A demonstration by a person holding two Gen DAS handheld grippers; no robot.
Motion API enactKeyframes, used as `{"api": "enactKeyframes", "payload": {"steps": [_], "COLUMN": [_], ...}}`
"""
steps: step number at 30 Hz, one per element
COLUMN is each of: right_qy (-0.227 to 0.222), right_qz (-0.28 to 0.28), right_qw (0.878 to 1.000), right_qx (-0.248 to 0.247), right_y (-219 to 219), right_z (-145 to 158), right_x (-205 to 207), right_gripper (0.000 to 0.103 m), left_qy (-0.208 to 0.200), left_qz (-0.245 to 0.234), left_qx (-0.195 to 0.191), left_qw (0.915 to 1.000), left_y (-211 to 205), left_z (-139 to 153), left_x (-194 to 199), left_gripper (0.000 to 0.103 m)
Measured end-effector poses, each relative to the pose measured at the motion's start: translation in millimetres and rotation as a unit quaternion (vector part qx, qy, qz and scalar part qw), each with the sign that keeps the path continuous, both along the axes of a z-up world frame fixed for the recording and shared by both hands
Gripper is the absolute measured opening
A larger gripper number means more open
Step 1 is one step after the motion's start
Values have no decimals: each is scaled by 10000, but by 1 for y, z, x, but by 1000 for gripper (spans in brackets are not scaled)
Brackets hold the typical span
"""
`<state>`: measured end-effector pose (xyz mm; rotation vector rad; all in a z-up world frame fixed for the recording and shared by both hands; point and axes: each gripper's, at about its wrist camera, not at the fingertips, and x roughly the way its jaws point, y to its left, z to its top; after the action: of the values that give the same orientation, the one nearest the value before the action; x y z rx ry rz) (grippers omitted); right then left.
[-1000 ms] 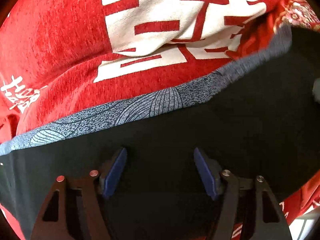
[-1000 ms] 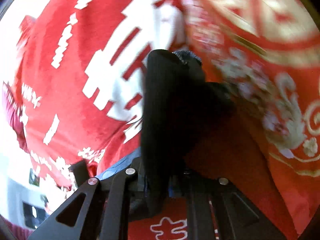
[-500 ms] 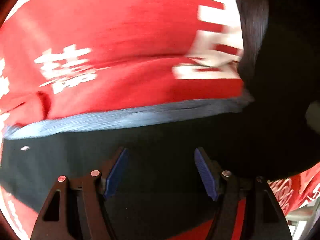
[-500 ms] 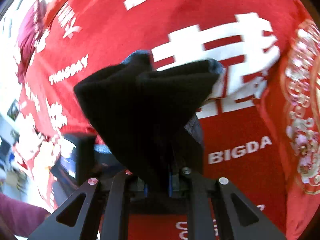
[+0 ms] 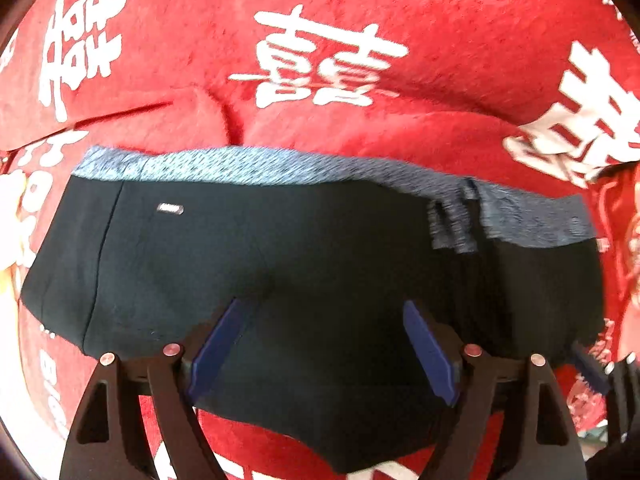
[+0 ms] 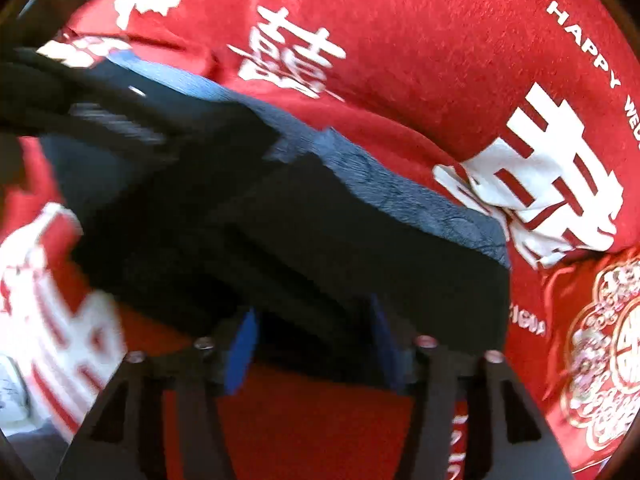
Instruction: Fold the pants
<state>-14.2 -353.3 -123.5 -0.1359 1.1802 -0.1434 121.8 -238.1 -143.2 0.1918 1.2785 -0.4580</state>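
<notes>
Left gripper (image 5: 322, 344): jaws stood wide apart, blue pads (image 5: 218, 344) clear of each other, empty, poised over the near edge of the black pants (image 5: 248, 256). Right gripper (image 6: 312, 340): jaws likewise parted, blue pads (image 6: 240, 348) separated, nothing pinched between them, black cloth lying just ahead of and partly over the tips; contact could not be judged. Pants: black, folded into a broad flat band, lay on the red blanket (image 5: 400, 20); grey-blue patterned waistband (image 5: 248, 166) ran along the far edge; small silver tag (image 5: 171, 209) near the left end; belt loop (image 5: 452, 224) toward the right. In the right wrist view the pants (image 6: 320, 240) appeared blurred at the left. Blanket: red pile fabric, white double-happiness characters (image 5: 324, 64), lettering "HAPPY" (image 6: 584, 44), gold floral motifs (image 6: 608, 352)
</notes>
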Motion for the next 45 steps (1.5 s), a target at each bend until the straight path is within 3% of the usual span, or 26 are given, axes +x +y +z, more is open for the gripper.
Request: {"api": "enactKeyframes", "payload": {"steps": [3, 5, 8, 9, 12, 14, 15, 17, 19, 24, 29, 31, 33, 36, 39, 42, 45], "right_qy": [-85, -266, -544, -642, -827, -845, -850, -850, -896, -948, -1016, -1060, -886, -1017, -1164, -966, -537], "right_qz": [-505, -1167, -2161, -2547, -3151, -3330, -3377, -3433, -3475, -3561, -3925, -4048, -4122, -3994, -3742, -3572, -3525], "right_qw": [9931, 9740, 9187, 8899, 8277, 8076, 8003, 7899, 7802, 7705, 7327, 7107, 7115, 7077, 7158, 7272, 7395], "right_qx": [1052, 1921, 3261, 3728, 4570, 4793, 4881, 5010, 5124, 5201, 5467, 5656, 5621, 5739, 5780, 5782, 5710], "right_y": [-30, -64, -115, -134, -159, -162, -163, -163, -164, -164, -176, -180, -180, -176, -175, -167, -152], "right_z": [15, 22, 16, 7, -15, -23, -29, -36, -37, -41, -61, -67, -71, -60, -39, -31, -48], "right_x": [-16, -28, -41, -47, -58, -62, -63, -65, -66, -71, -63, -62, -58, -61, -61, -58, -51], "right_gripper": [64, 64, 64, 64, 64, 64, 64, 64, 64, 64, 64, 57, 5, 5, 5, 5, 5], "left_qy": [152, 357, 618, 712, 942, 1023, 1066, 1218, 1209, 1309, 1282, 1235, 1261, 1131, 981, 856, 854], "left_qz": [-225, -492, -804, -906, -1108, -1181, -1202, -1235, -1260, -1398, -1387, -1298, -1185, -1220, -1366, -1442, -1326], "left_qx": [-349, -582, -786, -811, -829, -790, -766, -643, -624, -652, -674, -737, -902, -1110, -1238, -1114, -696], "left_qw": [9990, 9965, 9917, 9900, 9859, 9846, 9840, 9827, 9827, 9793, 9797, 9811, 9808, 9798, 9779, 9795, 9850], "left_y": [-9, -24, -47, -55, -75, -86, -89, -96, -97, -99, -102, -101, -95, -88, -77, -66, -54], "left_z": [12, 16, 15, 15, 9, 0, -2, -11, -13, -15, -22, -20, -15, 3, 24, 27, 2], "left_x": [6, 4, -1, -4, -12, -11, -11, -11, -11, -17, -17, -15, -13, -15, -22, -28, -29], "left_gripper": [84, 84, 84, 84, 83, 79, 70, 63, 63, 53, 52, 40, 36, 36, 36, 36, 36]}}
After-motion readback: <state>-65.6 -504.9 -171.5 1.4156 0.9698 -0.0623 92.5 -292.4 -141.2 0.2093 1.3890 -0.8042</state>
